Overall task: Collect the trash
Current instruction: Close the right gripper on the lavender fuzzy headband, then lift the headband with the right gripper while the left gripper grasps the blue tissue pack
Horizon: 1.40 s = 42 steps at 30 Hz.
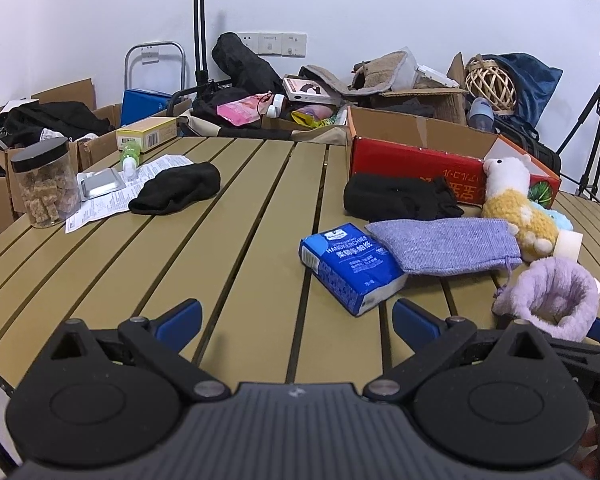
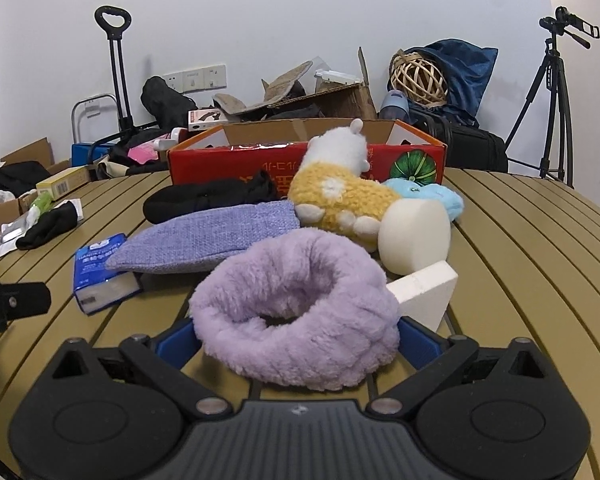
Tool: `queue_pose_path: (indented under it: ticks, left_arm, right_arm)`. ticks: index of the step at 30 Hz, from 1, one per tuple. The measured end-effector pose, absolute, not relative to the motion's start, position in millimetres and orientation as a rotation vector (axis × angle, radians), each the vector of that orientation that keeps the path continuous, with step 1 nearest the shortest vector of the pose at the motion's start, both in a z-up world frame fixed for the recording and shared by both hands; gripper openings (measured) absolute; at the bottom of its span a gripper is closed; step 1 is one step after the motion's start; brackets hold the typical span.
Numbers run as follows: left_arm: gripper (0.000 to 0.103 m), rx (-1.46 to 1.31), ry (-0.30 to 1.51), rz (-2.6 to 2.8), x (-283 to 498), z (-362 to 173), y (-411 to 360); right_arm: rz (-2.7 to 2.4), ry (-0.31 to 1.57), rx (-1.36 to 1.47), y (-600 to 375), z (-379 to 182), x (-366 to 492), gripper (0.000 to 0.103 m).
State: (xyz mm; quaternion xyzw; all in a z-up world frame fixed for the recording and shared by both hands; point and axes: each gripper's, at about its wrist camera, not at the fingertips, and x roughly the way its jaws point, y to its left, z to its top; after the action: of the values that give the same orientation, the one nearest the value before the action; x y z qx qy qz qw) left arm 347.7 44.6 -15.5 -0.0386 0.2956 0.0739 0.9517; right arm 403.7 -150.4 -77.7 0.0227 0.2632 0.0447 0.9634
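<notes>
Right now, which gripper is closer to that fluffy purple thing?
Right. The right gripper has the fluffy purple scrunchie between its fingers; the left gripper sits open beside it, over bare table.

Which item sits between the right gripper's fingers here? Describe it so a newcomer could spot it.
Start at the red cardboard box on the slatted tan table. In front of the yellow-and-white plush alpaca lies a fluffy lilac fleece ring, nearest the right gripper. Only it is ring-shaped and furry; the lavender woven pouch beside it is flat.

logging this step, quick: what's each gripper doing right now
left gripper: open, holding nothing.
right gripper: jaws around the fluffy purple band; whether it is clamped cannot be told.
</notes>
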Motion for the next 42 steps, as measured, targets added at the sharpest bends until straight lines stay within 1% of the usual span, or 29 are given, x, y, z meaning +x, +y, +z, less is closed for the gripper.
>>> queue_pose_path:
  ticks: [5,8,10,12,17,21,26,42]
  left_arm:
    - [0.103,-0.082,0.608,0.148,349,-17,47]
    - [0.103,-0.085,0.614,0.144,349,-18,48]
    - [0.103,-0.085,0.616,0.142,349,-18,48]
    - [0.103,-0.081,0.615,0.143,349,-19,48]
    - [0.103,-0.074,0.617,0.142,349,-20,47]
    - [0.103,-0.073,0.619,0.142,350,-20,46]
    - [0.103,-0.068,0.618,0.142,353,-20,43]
    - [0.103,-0.087,0.636,0.169,380,-25,24]
  right_arm:
    - [0.096,0.517,0.046,-152,-77,401,0.080]
    - [0.102,0.505,0.035,-152,-76,399,0.076]
    - [0.105,0.490,0.010,-149,-75,397,0.071]
    - [0.109,0.472,0.003,-149,-73,394,0.062]
    - [0.110,0.440,0.022,-154,-69,388,0.046]
    - [0.110,0.421,0.035,-159,-67,385,0.038]
    - [0.105,0.395,0.055,-165,-64,381,0.034]
    - [0.040,0.269,0.117,-206,-43,356,0.033]
